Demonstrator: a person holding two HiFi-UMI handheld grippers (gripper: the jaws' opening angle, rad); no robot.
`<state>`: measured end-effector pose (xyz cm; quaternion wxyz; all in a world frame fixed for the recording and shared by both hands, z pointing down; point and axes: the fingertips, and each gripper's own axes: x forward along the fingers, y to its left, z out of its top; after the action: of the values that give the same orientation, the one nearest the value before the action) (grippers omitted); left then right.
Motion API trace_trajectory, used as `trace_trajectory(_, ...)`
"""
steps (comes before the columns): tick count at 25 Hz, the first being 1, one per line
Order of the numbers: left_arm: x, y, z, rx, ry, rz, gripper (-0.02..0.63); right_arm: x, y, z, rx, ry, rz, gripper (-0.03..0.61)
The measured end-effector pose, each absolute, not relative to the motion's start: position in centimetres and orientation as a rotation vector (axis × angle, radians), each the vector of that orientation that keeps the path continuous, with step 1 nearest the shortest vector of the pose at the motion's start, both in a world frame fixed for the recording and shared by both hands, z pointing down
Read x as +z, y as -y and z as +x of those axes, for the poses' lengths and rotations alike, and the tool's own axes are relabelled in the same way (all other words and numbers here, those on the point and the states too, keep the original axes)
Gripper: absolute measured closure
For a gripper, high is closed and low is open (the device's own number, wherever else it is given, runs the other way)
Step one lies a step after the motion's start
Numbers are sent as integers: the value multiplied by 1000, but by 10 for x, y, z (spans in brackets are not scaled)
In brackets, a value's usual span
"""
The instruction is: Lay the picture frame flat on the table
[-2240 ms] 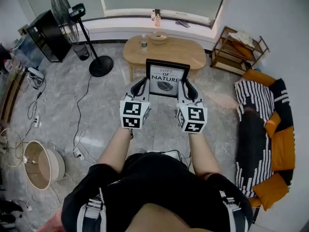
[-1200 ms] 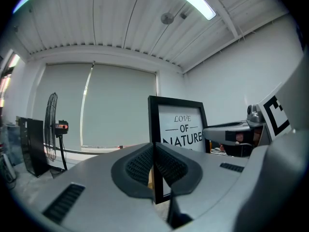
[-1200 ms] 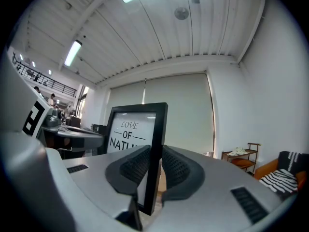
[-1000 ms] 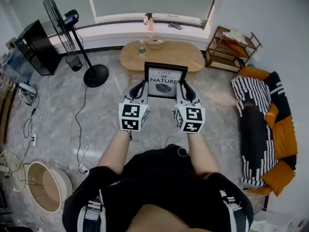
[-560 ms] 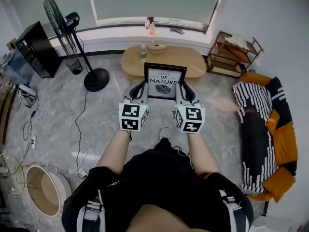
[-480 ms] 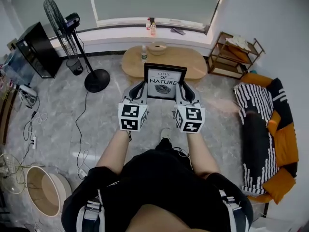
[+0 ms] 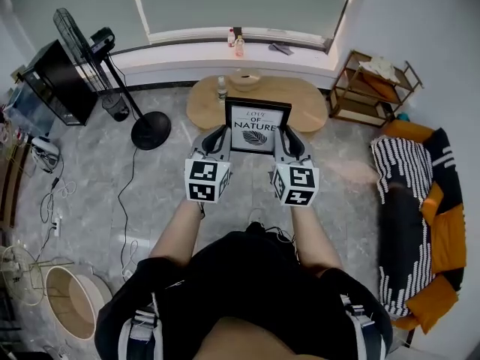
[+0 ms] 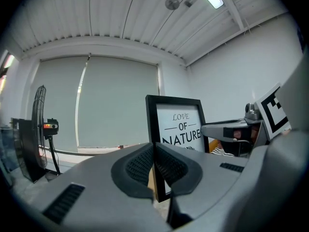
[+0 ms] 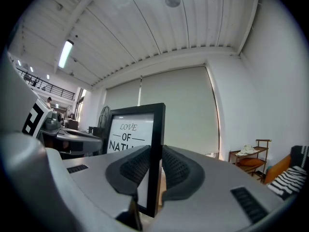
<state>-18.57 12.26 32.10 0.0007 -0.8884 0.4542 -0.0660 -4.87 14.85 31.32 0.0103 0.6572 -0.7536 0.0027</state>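
One picture frame point(image 7: 258, 125), two grippers, one oval table point(image 7: 311, 111). Picture frame upright, portrait, long axis vertical, print facing person; held in air at centre of head view, just below table. Left gripper point(image 7: 222, 135) pinches left edge, right gripper point(image 7: 283, 135) right edge; forearms stretched forward, grippers level, side by side.

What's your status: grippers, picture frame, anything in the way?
Left gripper, right gripper shut on picture frame sides. Frame upright, not on table. Bottle, bowl on table.

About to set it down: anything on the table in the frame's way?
A bottle and a bowl stand on the table's far left; the picture frame hides some of the top. Its right half looks bare.
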Motion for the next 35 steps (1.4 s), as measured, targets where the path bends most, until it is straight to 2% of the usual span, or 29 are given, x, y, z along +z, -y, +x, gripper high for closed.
trace_trajectory(17,309,105,-53,-223,-1492,-2749,586,310,90,86,71,2426,1995,488)
trace_trajectory(35,354,234,-29,-278,-1515,-2831,586,350,222,110,158,2375,1936,488)
